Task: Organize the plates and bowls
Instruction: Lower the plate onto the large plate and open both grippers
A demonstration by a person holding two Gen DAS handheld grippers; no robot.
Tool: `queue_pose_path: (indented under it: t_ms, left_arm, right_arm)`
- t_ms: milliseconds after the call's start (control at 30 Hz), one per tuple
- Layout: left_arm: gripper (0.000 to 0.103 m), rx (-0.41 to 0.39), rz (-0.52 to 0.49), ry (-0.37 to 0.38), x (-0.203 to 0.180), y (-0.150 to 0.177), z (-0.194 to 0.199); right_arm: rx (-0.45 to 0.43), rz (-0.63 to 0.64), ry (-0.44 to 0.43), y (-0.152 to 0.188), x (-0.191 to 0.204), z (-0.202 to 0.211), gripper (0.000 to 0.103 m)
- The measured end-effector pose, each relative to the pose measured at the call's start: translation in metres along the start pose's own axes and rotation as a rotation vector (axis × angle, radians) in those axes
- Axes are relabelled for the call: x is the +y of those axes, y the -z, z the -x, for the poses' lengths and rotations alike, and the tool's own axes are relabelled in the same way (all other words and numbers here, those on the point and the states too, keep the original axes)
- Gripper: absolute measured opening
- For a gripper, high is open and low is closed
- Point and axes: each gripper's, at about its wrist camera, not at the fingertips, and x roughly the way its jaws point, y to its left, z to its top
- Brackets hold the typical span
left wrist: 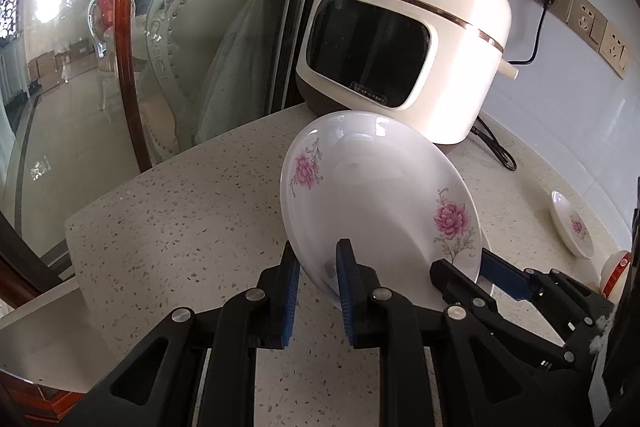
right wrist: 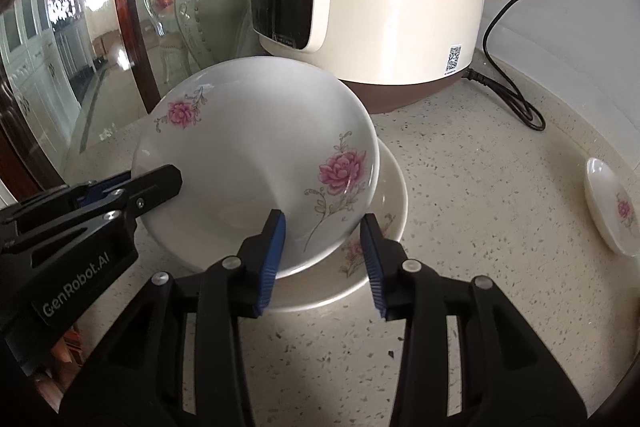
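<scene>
A white plate with pink flowers (left wrist: 372, 195) is tilted above the speckled counter. My left gripper (left wrist: 318, 291) is shut on its near rim. In the right wrist view the same plate (right wrist: 248, 155) leans over a second floral plate (right wrist: 390, 195) lying flat on the counter, and the left gripper (right wrist: 152, 187) clamps its left rim. My right gripper (right wrist: 322, 259) stands open, with the tilted plate's near rim between its fingers and its right pad clear of the rim. In the left wrist view the right gripper (left wrist: 476, 269) straddles the plate's right rim.
A cream rice cooker (left wrist: 400, 27) stands just behind the plates, its black cord (right wrist: 516, 99) trailing along the wall. A small floral saucer (right wrist: 612, 207) lies to the right. A glass door with a wooden frame (left wrist: 128, 67) bounds the counter's rounded left edge (left wrist: 80, 227).
</scene>
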Motion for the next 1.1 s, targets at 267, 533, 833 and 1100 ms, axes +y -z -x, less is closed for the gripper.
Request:
queue_pose_path:
  t_ms: [267, 533, 833, 1100]
  left_arm:
    - [0.017, 0.0, -0.025, -0.008, -0.007, -0.001, -0.002]
    - [0.017, 0.003, -0.04, -0.021, -0.011, -0.001, -0.007]
    - [0.022, 0.006, -0.023, -0.005, -0.01, -0.004, -0.01]
    - [0.053, -0.094, -0.031, 0.032, -0.018, -0.014, 0.011]
  right_arm:
    - [-0.027, 0.092, 0.069, 0.001, 0.017, 0.006, 0.068]
    - [-0.012, -0.029, 0.048, 0.003, -0.01, 0.005, 0.079]
    - [-0.013, -0.075, 0.037, 0.004, -0.019, 0.007, 0.087]
    - [-0.11, -0.226, 0.105, 0.003, -0.058, 0.031, 0.089]
